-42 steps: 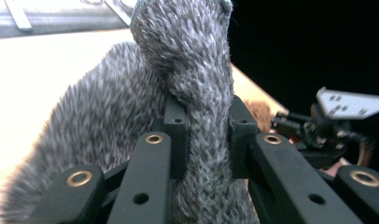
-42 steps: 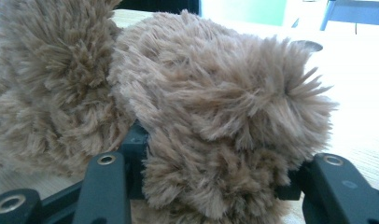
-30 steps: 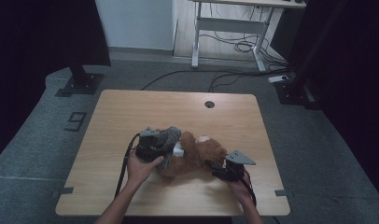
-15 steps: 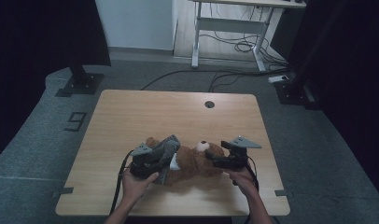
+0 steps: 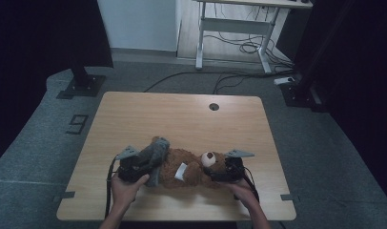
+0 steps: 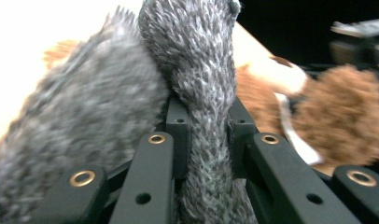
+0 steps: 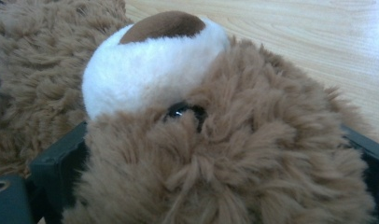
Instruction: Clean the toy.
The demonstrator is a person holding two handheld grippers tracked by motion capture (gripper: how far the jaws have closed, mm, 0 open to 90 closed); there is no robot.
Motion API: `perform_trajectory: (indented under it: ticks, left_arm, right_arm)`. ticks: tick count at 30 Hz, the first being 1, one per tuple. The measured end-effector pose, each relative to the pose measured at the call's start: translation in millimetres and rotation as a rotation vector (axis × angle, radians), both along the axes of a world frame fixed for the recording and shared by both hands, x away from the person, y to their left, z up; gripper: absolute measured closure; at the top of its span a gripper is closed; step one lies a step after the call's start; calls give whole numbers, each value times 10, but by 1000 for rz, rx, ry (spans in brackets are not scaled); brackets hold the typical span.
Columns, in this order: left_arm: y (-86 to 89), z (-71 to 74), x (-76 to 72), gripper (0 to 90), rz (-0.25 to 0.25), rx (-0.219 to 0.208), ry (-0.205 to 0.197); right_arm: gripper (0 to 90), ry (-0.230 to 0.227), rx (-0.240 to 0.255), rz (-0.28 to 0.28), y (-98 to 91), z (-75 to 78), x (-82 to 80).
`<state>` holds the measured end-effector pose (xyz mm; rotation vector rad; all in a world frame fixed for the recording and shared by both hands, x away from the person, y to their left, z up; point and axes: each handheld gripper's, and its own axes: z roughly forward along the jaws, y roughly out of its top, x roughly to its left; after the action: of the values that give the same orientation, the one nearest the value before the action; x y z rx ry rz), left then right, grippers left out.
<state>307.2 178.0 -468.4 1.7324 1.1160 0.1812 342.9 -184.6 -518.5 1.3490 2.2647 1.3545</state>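
Teddy bear [image 7: 215, 154] hiding right tongs' tips

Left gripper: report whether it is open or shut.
Shut: the left gripper pinches a fold of the grey knitted garment tight between its jaws.

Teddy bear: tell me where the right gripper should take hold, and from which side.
Grip the teddy bear by its head, coming level from the table's right end. It lies on its back, snout up, and the right gripper already has its wide-open jaws around the head.
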Motion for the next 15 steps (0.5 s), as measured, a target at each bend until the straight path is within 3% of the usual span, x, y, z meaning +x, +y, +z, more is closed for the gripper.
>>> perform_trajectory:
  ticks: [2,4,7,11,13,15]
  left_arm:
    - [117,-19,26,756,52,30,2]
    - [170,-63,57,753,61,37,29]
    - [136,-152,95,750,21,56,89]
    - [-27,-243,147,739,-64,32,169]
    - [-152,-271,155,740,-101,22,186]
    - [-234,-256,150,747,-90,36,171]
  right_arm:
    - [47,6,-4,-1,-5,-3,-8]
    - [53,2,-15,-2,5,-1,-35]
    - [71,-7,-35,-7,24,1,-67]
    - [177,-24,-30,15,27,-17,-110]
    - [255,-63,-29,30,43,-24,-150]
    - [330,-109,-39,49,63,-26,-196]
